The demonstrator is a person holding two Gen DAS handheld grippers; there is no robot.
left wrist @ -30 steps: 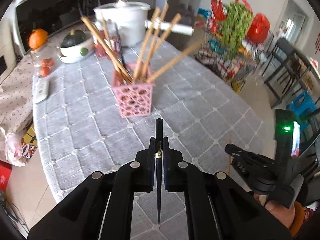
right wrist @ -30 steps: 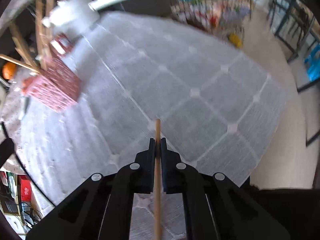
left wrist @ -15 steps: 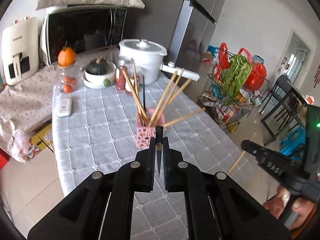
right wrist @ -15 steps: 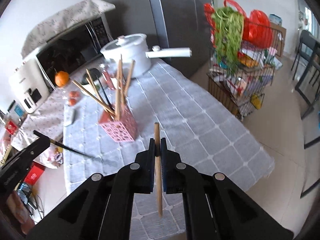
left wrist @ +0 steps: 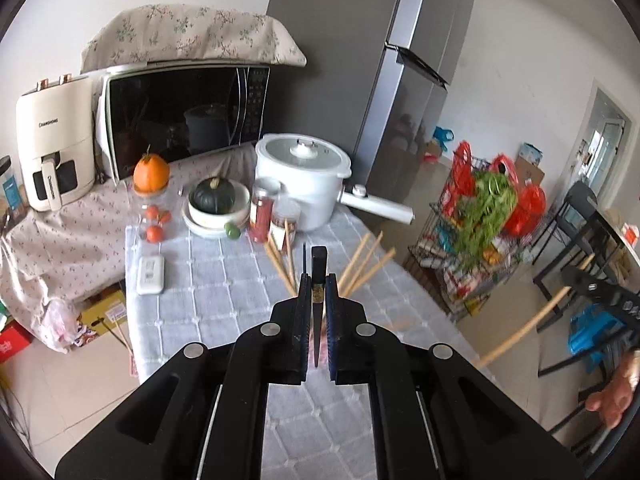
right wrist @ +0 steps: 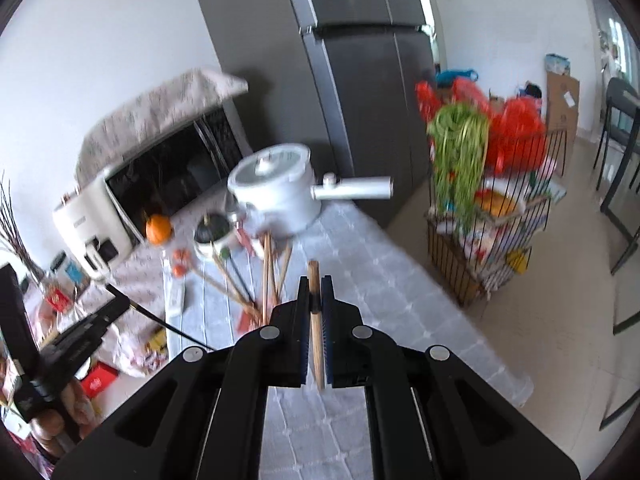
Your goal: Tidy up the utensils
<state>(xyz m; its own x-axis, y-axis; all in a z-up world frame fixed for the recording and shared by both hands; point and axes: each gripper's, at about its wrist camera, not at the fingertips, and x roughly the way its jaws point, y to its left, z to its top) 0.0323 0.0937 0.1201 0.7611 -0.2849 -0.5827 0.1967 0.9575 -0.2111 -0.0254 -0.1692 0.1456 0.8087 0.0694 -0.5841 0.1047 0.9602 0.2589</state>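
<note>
Two grippers were in view, each one closed on a single chopstick. The left gripper [left wrist: 316,292] had its jaws pressed together on a black chopstick [left wrist: 319,264], which stood almost upright between the pads, with its square end above the fingertips and its thin tip below them. The right gripper [right wrist: 315,296] was clamped in the same way on a wooden chopstick [right wrist: 314,280] of light brown colour. Both grippers were in the air above the table with the grey checked cloth [left wrist: 208,272].

Several other wooden chopsticks [left wrist: 362,258] leaned out in different directions from a pink holder [right wrist: 245,322], which was mostly hidden behind the gripper bodies. Behind them, at the far end of the table, stood a white pot [left wrist: 302,176] with a long handle, a bowl holding a dark green squash [left wrist: 212,198], an orange [left wrist: 151,172] on a jar, and a white remote control [left wrist: 151,276]. A microwave oven [left wrist: 184,116] under a flowered cover stood further back, beside a grey refrigerator [left wrist: 360,80]. A wire rack [right wrist: 492,236] with vegetables and red bags stood on the floor to the right of the table.
</note>
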